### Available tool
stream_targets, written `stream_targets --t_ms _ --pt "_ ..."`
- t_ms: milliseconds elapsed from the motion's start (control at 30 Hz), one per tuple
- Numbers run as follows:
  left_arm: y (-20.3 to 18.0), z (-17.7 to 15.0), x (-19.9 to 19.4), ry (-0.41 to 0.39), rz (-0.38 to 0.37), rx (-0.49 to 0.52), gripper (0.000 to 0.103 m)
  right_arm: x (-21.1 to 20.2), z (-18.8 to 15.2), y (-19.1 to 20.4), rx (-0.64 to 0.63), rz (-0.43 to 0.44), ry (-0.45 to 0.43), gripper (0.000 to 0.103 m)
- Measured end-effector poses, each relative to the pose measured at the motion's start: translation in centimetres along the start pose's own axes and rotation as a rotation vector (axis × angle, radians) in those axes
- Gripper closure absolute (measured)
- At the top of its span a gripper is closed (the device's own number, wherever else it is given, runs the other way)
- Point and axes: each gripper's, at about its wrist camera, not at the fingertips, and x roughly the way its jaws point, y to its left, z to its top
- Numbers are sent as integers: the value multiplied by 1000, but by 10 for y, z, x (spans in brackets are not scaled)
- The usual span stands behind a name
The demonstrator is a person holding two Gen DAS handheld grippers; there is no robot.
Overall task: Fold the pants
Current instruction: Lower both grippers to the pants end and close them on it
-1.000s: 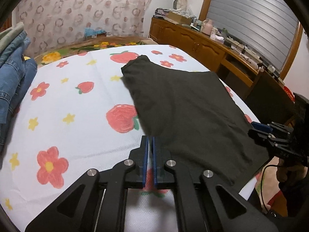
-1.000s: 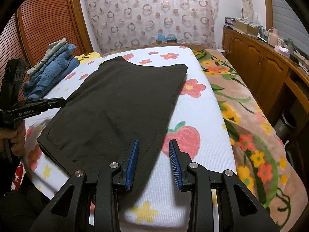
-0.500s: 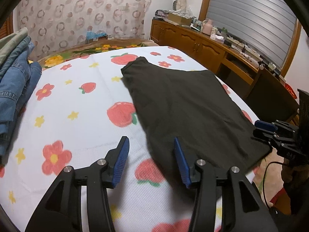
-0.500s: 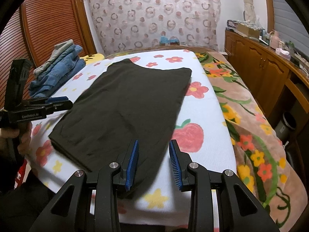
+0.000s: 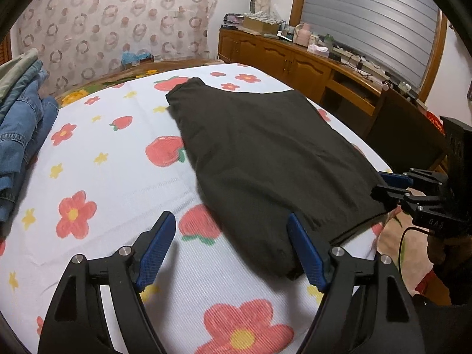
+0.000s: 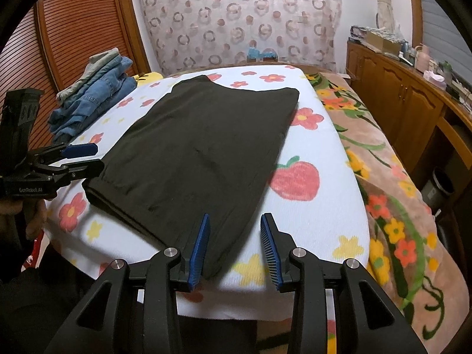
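Your left gripper (image 5: pixel 231 246) hangs over the near edge of the bed, its jaws opening wide; the near corner of the dark pants (image 5: pixel 265 159) lies between the blue pads (image 5: pixel 156 249), which stand clear of the cloth. Your right gripper (image 6: pixel 234 246) is partly parted and its jaws are opening slightly; the opposite near corner of the pants (image 6: pixel 203 153) lies under the gap, beside the left pad, with no pad pressing on it (whether the cloth brushes that pad cannot be told). The pants lie flat, folded into a broad panel, on the white sheet (image 5: pixel 112 177) printed with flowers and strawberries, running from the near edge toward the far side. A stack of denim clothes (image 6: pixel 94 94) sits at the far left of the bed, well apart from the pants. A floral blanket (image 6: pixel 392 183) covers the right side of the bed.
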Motion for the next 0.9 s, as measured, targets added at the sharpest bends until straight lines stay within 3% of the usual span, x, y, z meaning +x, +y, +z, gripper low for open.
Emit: stream_targets --t_ms 267,600,900 --pt "-7 -10 -4 9 8 12 25 -1 -4 3 9 14 12 65" --pt "-14 -21 -1 46 -63 17 48 -1 -7 10 11 47 19 65" --pt "-20 -24 -4 46 -89 21 57 0 -8 16 -4 66 19 65"
